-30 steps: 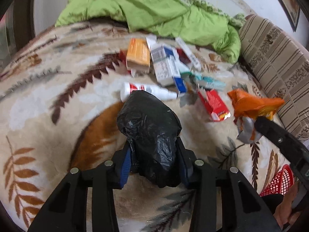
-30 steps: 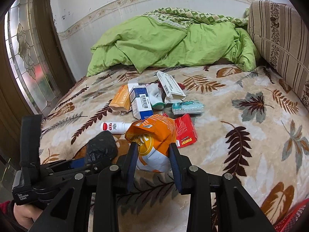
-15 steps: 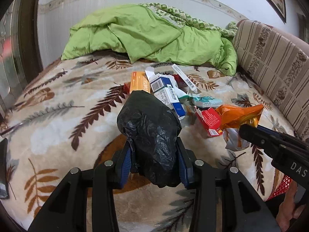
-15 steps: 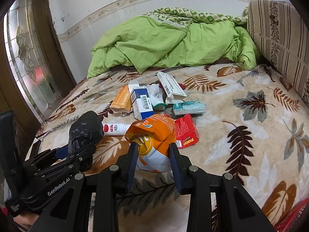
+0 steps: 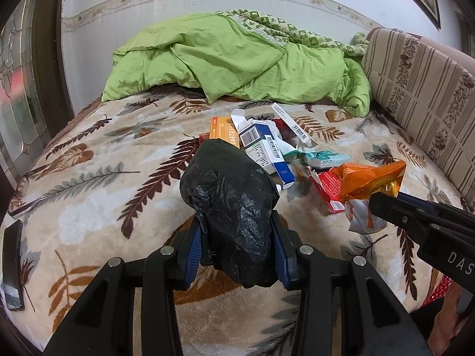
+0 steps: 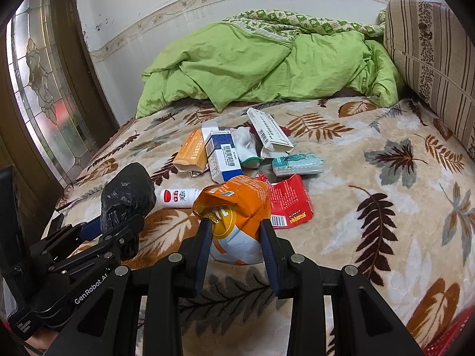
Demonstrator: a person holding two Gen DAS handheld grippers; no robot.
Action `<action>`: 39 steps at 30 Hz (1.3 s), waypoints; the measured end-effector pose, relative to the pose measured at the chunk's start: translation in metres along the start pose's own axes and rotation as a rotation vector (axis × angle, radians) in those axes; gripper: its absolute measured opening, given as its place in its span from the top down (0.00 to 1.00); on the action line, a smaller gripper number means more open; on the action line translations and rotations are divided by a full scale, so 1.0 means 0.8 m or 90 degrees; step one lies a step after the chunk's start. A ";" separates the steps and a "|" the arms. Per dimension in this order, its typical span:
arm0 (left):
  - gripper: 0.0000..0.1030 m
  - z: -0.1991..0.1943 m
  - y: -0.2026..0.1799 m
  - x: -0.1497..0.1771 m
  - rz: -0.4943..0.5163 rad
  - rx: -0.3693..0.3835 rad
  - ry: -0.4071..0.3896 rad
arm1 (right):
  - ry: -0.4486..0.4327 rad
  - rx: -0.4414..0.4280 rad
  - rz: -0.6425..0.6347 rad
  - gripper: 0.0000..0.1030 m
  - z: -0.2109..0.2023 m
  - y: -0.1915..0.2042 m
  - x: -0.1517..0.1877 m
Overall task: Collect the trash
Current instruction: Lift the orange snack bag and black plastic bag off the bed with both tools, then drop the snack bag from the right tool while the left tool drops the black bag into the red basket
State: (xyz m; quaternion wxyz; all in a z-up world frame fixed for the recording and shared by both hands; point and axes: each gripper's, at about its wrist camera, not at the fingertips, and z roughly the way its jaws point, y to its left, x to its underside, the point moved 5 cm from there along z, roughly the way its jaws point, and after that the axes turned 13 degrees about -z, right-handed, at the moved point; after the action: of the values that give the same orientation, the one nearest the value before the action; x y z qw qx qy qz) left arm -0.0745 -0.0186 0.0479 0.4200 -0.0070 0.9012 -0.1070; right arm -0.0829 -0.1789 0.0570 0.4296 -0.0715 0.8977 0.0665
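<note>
I found both tools loaded and held above the leaf-patterned fleece blanket (image 6: 386,207). The left gripper (image 5: 237,237) was clamped on a crumpled black plastic bag (image 5: 228,201), bunched into a wad with no mouth showing. The right gripper (image 6: 236,243) pinched a crumpled orange and white snack packet (image 6: 234,207) by its lower half.

My main concern was the bag: as held, it offered no opening, so I judged the packet could not be dropped in without the bag first being shaken out or re-gripped, and releasing to do so could let it fall onto the bed. The packet was thin foil squeezed at one end; I judged it could slip or tear if swung quickly.

The remaining litter lay in a cluster on the blanket beyond both tools: an orange carton (image 6: 190,151), a blue and white barcoded box (image 6: 222,154), a white tube with a red label (image 6: 175,197), a flattened red carton (image 6: 289,204), a teal tissue pack (image 6: 297,164). The rumpled green duvet (image 6: 261,62) lay well behind it.

Both tools pointed forward toward the cluster, roughly level and side by side, the left one's bag just beside the white tube in the right view.
</note>
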 end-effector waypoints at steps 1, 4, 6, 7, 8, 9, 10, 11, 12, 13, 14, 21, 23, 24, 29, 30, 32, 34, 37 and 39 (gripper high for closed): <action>0.61 0.000 -0.001 0.000 0.002 -0.001 0.000 | -0.001 0.000 0.001 0.66 0.000 0.000 0.000; 0.61 0.000 -0.002 0.000 0.008 -0.003 -0.004 | -0.002 0.001 0.004 0.66 -0.002 -0.002 -0.001; 0.61 -0.001 -0.004 0.001 0.013 -0.006 -0.006 | -0.004 0.001 0.007 0.66 -0.003 -0.002 0.000; 0.61 -0.002 -0.005 0.002 0.016 -0.007 -0.007 | -0.004 0.001 0.009 0.66 -0.004 -0.003 0.000; 0.61 -0.002 -0.006 0.002 0.019 -0.008 -0.009 | -0.004 0.001 0.010 0.66 -0.005 -0.003 0.001; 0.61 -0.003 -0.007 0.003 0.022 -0.009 -0.011 | -0.006 0.002 0.011 0.66 -0.007 -0.003 0.001; 0.61 -0.004 -0.009 0.003 0.026 -0.010 -0.013 | -0.008 0.003 0.013 0.66 -0.008 -0.004 0.000; 0.61 -0.004 -0.010 0.004 0.030 -0.012 -0.015 | -0.010 0.003 0.015 0.66 -0.009 -0.003 0.001; 0.61 -0.005 -0.012 0.005 0.036 -0.013 -0.016 | -0.010 0.003 0.018 0.66 -0.011 -0.004 0.001; 0.61 -0.006 -0.013 0.006 0.039 -0.014 -0.017 | -0.011 0.002 0.021 0.66 -0.012 -0.005 0.002; 0.61 -0.007 -0.014 0.007 0.042 -0.014 -0.018 | -0.012 0.001 0.024 0.66 -0.013 -0.006 0.002; 0.61 -0.014 -0.027 0.014 0.063 -0.001 -0.014 | -0.022 -0.006 0.055 0.66 -0.030 -0.017 0.007; 0.61 -0.019 -0.034 0.017 0.068 0.014 -0.009 | -0.024 -0.009 0.067 0.66 -0.040 -0.022 0.008; 0.61 -0.022 -0.039 0.019 0.075 0.023 -0.006 | -0.026 -0.010 0.075 0.66 -0.048 -0.026 0.011; 0.61 -0.047 -0.078 0.031 0.115 0.091 0.004 | -0.024 -0.012 0.111 0.66 -0.089 -0.049 0.031; 0.61 -0.054 -0.091 0.034 0.125 0.115 0.014 | -0.025 -0.010 0.121 0.66 -0.103 -0.057 0.037; 0.61 -0.063 -0.113 0.039 0.137 0.149 0.027 | -0.031 0.001 0.130 0.66 -0.128 -0.071 0.047; 0.61 -0.075 -0.144 0.046 0.162 0.191 0.044 | -0.038 0.022 0.147 0.66 -0.159 -0.092 0.060; 0.61 -0.094 -0.190 0.060 0.195 0.250 0.069 | -0.037 0.060 0.179 0.66 -0.197 -0.125 0.084; 0.61 -0.104 -0.225 0.072 0.220 0.294 0.093 | -0.036 0.088 0.206 0.66 -0.224 -0.150 0.103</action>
State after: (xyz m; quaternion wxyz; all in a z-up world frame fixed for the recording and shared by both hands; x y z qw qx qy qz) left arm -0.1889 -0.1848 0.0919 0.3565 0.2500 0.8687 -0.2359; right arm -0.2481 -0.3348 0.0969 0.4426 0.1059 0.8873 0.0747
